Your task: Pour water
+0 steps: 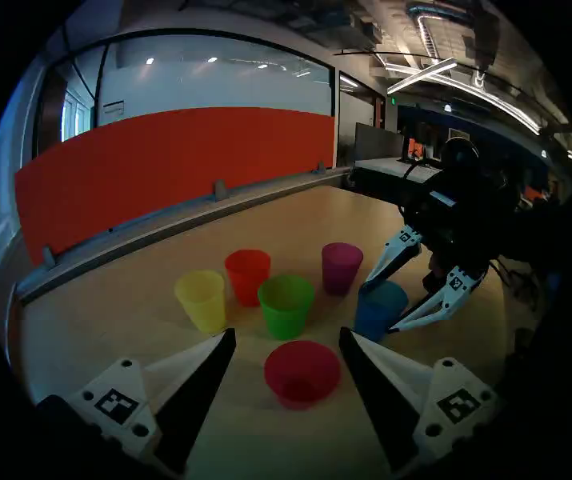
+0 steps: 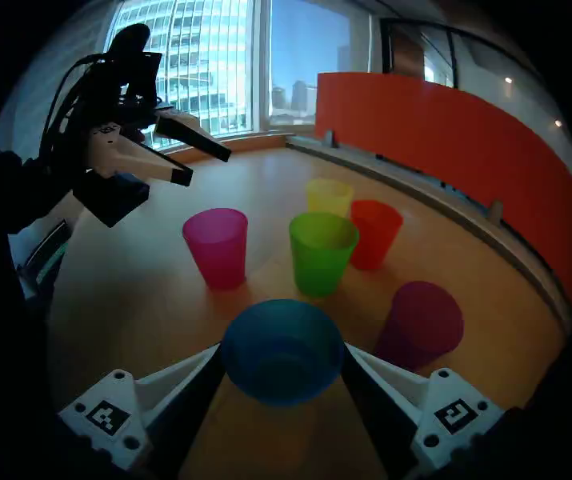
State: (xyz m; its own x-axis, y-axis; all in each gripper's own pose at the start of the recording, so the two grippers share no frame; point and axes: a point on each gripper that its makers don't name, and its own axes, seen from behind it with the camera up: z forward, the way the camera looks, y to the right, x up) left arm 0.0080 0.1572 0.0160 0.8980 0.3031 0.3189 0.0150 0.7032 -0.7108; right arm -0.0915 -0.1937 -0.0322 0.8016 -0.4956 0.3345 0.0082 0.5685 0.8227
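Six plastic cups stand on the wooden table (image 1: 126, 336). The blue cup (image 2: 283, 360) fills the gap of my right gripper (image 2: 283, 350), whose two fingers touch its sides; the same blue cup (image 1: 380, 314) and right gripper (image 1: 380, 306) appear at the right of the left gripper view. My left gripper (image 1: 286, 332) is open and hovers above the pink-red cup (image 1: 302, 374). The left gripper (image 2: 210, 166) also appears raised above the table in the right gripper view, with nothing in it. Green (image 1: 286, 305), yellow (image 1: 202, 298), orange (image 1: 247, 275) and purple (image 1: 342, 267) cups cluster together.
An orange partition (image 1: 174, 160) with a grey rail (image 1: 166, 220) runs along the table's far edge. Large windows (image 2: 206, 64) lie beyond the table in the right gripper view. Desks and dark equipment (image 1: 462, 184) stand behind the right gripper.
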